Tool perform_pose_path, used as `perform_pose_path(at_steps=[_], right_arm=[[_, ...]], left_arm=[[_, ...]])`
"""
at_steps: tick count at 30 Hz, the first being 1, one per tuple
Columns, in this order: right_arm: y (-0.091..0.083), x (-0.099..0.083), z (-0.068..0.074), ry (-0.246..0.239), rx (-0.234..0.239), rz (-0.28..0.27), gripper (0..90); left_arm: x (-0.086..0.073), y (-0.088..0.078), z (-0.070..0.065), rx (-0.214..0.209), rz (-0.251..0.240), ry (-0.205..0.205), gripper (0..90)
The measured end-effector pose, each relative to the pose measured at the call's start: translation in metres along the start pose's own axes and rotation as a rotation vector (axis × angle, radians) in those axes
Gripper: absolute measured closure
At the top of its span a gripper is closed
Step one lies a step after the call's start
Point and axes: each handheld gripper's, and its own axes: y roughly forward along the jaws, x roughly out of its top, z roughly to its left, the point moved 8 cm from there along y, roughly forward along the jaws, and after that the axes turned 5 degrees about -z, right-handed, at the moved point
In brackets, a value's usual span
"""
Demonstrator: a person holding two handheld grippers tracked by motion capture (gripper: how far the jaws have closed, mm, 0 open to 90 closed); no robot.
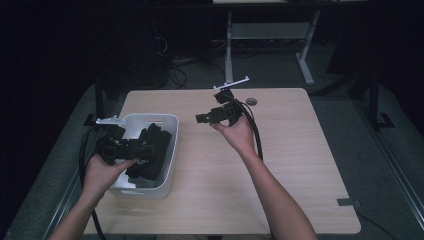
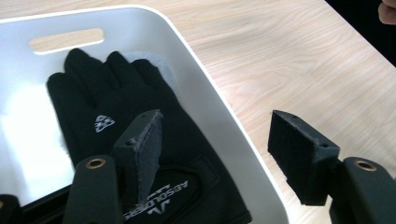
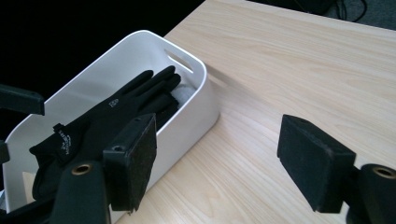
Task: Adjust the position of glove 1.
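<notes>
In the high view a white bin (image 1: 167, 150) sits at the left of the light wooden counter (image 1: 290, 165), with a black glove (image 1: 150, 150) lying inside it. The left gripper (image 1: 150, 148), held in the person's left hand (image 1: 102, 172) at the lower left of the frame, hangs over the bin with its jaws just above the glove. In the left gripper view the left gripper (image 2: 224, 144) has its jaws spread wide and holding nothing; one pad stands over the glove (image 2: 116, 116), the other over the bare counter (image 2: 289, 60) outside the bin's white wall (image 2: 219, 112). The glove lies flat with its fingers toward the upper left of that frame, near a handle slot (image 2: 65, 40), and shows a small pale logo and lettering on its back. The right gripper (image 1: 202, 118), held in the right hand (image 1: 240, 135), sits near the middle of the high view, above the counter and well apart from the bin. In the right gripper view the right gripper (image 3: 217, 154) also has its jaws wide and empty, with the bin (image 3: 196, 112) and glove (image 3: 107, 116) at the left of the frame.
</notes>
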Motion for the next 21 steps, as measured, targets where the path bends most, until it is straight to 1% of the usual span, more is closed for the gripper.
perform_pose_path(at_steps=[2, 3, 4, 5, 7, 8, 10, 11, 14, 15, 17, 21], right_arm=[[-0.004, -0.001, -0.003, 0.008, -0.006, -0.003, 27.8], [-0.005, -0.001, -0.005, 0.003, -0.008, -0.01, 27.8], [-0.007, -0.001, -0.006, 0.01, -0.01, -0.005, 27.8], [-0.008, -0.002, -0.008, 0.002, -0.016, -0.006, 27.8], [-0.011, -0.004, -0.011, 0.007, -0.021, -0.007, 27.9], [-0.012, -0.004, -0.012, 0.01, -0.025, -0.008, 27.8], [-0.016, -0.006, -0.016, 0.013, -0.03, -0.011, 27.6], [-0.017, -0.006, -0.017, 0.022, -0.034, -0.01, 27.6], [-0.022, -0.007, -0.02, 0.027, -0.042, -0.016, 27.5], [-0.024, -0.008, -0.022, 0.028, -0.047, -0.015, 27.4], [-0.026, -0.011, -0.025, 0.033, -0.052, -0.012, 27.3], [-0.032, -0.017, -0.033, 0.042, -0.064, -0.015, 27.3]], left_arm=[[0.001, 0.002, -0.003, -0.006, 0.002, 0.002, 32.7], [0.002, 0.003, -0.004, -0.008, 0.0, 0.003, 32.0], [0.002, 0.003, -0.005, -0.008, -0.002, 0.003, 31.7], [0.003, 0.004, -0.005, -0.01, -0.003, 0.01, 31.1], [0.005, 0.004, -0.007, -0.01, -0.009, 0.002, 31.0], [0.005, 0.004, -0.008, -0.013, -0.003, 0.014, 31.0], [0.007, 0.005, -0.009, -0.013, -0.007, 0.009, 31.0], [0.007, 0.005, -0.01, -0.014, -0.009, 0.014, 30.9], [0.009, 0.006, -0.012, -0.019, -0.014, 0.017, 30.7], [0.009, 0.007, -0.013, -0.021, -0.014, 0.01, 30.8], [0.009, 0.007, -0.014, -0.021, -0.009, 0.02, 30.7], [0.008, 0.009, -0.016, -0.026, -0.006, 0.02, 30.7]])
